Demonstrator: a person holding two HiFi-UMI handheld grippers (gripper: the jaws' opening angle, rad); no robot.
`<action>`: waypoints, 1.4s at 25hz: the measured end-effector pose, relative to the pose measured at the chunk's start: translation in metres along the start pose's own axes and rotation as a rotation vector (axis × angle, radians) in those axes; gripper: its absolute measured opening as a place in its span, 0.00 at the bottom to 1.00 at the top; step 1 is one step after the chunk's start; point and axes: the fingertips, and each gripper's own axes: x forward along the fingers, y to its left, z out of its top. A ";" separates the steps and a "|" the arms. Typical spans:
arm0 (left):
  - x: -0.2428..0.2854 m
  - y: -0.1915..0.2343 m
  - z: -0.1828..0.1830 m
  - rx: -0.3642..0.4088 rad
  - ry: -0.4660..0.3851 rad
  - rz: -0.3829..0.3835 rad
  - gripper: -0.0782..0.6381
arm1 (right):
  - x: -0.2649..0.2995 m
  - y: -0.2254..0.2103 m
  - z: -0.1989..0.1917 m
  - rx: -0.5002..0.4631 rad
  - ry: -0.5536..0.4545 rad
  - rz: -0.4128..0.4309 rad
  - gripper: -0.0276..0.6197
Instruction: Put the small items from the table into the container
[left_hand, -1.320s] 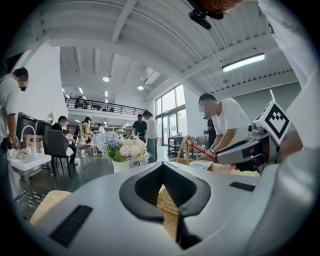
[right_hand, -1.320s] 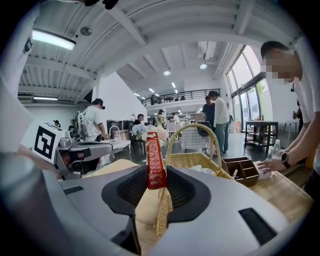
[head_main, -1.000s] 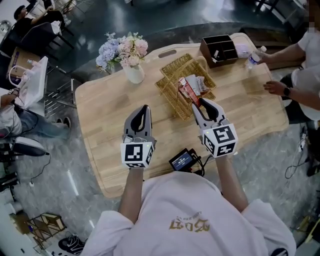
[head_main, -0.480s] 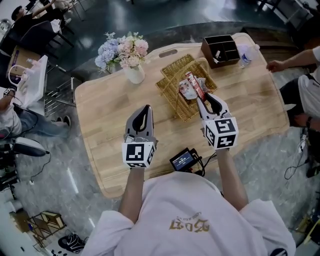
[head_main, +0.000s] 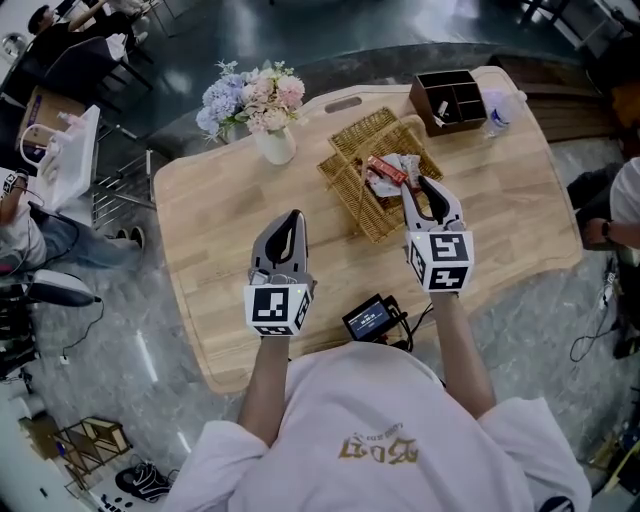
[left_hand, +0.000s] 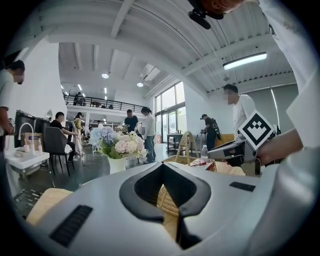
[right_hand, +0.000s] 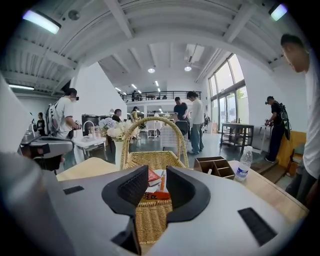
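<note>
- On a light wooden table (head_main: 220, 220): a wicker basket (head_main: 345, 185) with a tall handle, placed beyond the middle, toward the far side.
- Right gripper (head_main: 420, 184): over the near rim of the basket, pointing a little downward; jaws about half apart and pressed on the near end of a red packet (head_main: 385, 168).
- Seen along those jaws: the red packet stretched from one pad to the other, just above the woven rim.
- Place of the red packet: inside the mouth of the basket, above other wrapped items (head_main: 405, 165) lying in it; cannot tell if touching them.
- Left gripper (head_main: 291, 216): low over bare table, well to the left of the basket; tips closed together, only an empty hollow behind them, nothing gripped.
- Beyond the basket, to its left: a white vase of pale flowers (head_main: 275, 145).
- At the far right corner: a dark divided box (head_main: 455, 100), and just beside it a clear water bottle (head_main: 498, 108).
- At the near table edge, between the two arms: a small black device with a lit screen (head_main: 372, 318).
</note>
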 end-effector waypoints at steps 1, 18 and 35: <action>-0.001 0.000 0.001 -0.001 -0.001 0.002 0.11 | -0.003 0.000 0.001 -0.008 -0.008 -0.006 0.22; -0.029 -0.010 0.041 0.004 -0.084 0.037 0.11 | -0.069 0.040 0.047 0.012 -0.199 0.108 0.07; -0.066 -0.006 0.061 0.097 -0.097 0.098 0.11 | -0.097 0.062 0.053 0.013 -0.227 0.179 0.07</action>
